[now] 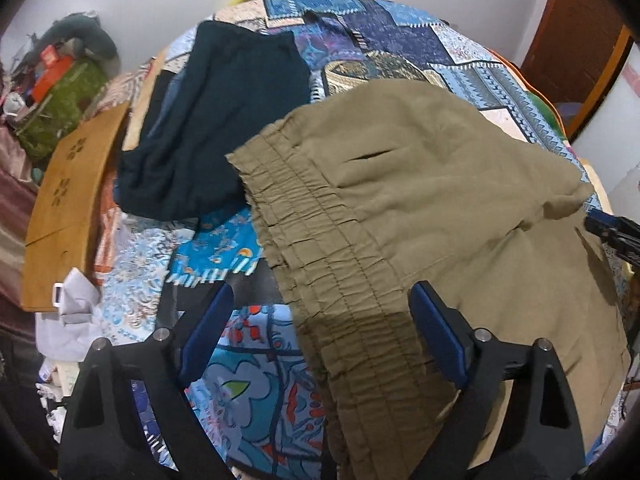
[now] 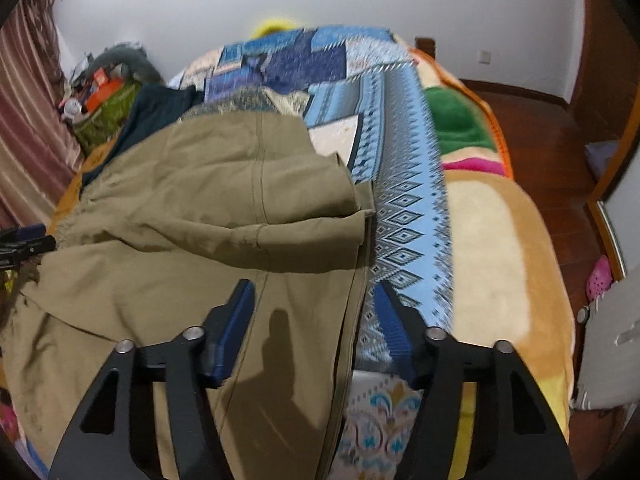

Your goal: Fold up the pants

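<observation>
Khaki pants (image 1: pixel 420 184) lie spread on the patchwork bedspread (image 1: pixel 248 392), already doubled over once: in the right wrist view an upper layer's hem edge sits folded back across the lower layer. The elastic, gathered waistband (image 1: pixel 320 264) runs diagonally toward the left gripper (image 1: pixel 320 332).

Left gripper: jaws wide apart, straddling the near end of the waistband, pads not pressing on the cloth. Released.

Right gripper (image 2: pixel 316 328): jaws partly apart over the outer side seam of the lower layer, where it meets the bedspread. The left pad stands over the fabric, the right over the bedspread; nothing is pinched.

A dark teal garment (image 1: pixel 216 120) lies beside the khaki pair, just under the far end of the waistband.

Handling judgement: thin woven cloth, light, limp, creases readily, will sag and drag if lifted by one point. The waistband is the thickest, firmest purchase; the stitched side seam and hem give the next best bite. Pinch both layers together, both ends at once, or the upper layer may slide off.
</observation>
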The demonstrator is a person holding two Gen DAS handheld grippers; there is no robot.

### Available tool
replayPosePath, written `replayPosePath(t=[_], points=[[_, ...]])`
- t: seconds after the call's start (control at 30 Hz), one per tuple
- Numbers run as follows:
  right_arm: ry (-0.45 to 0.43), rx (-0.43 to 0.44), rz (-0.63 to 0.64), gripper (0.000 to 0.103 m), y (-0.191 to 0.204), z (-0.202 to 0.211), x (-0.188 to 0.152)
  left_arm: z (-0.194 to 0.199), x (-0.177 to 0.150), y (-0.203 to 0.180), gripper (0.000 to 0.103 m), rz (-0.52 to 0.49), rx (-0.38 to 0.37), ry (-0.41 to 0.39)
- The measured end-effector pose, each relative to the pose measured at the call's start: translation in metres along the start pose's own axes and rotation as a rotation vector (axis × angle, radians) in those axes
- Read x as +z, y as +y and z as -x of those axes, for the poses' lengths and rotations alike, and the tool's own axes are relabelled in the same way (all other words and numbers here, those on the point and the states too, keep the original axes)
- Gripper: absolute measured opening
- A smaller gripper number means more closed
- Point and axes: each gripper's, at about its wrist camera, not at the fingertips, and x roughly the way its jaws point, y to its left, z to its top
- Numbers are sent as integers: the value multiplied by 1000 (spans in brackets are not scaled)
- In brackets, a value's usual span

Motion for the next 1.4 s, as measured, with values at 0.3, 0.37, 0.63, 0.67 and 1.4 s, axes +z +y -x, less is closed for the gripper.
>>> replayPosePath(t=[0.3,0.37,0.63,0.67,1.4], points=[[73,-104,140,37,8,-25,3,-20,3,7,78,48,-138,55],[78,-134,162,26,7,-28,6,-18,2,5,75,33,-124,39],[78,-155,218,7,11,-18,2,-13,5,2,71,-53,12,-27],[76,-151,216,7,12,-17,2,-14,7,5,71,-50,19,-27],[-57,-49,126,30,10,31,21,8,32,47,77,47,-12,-48]])
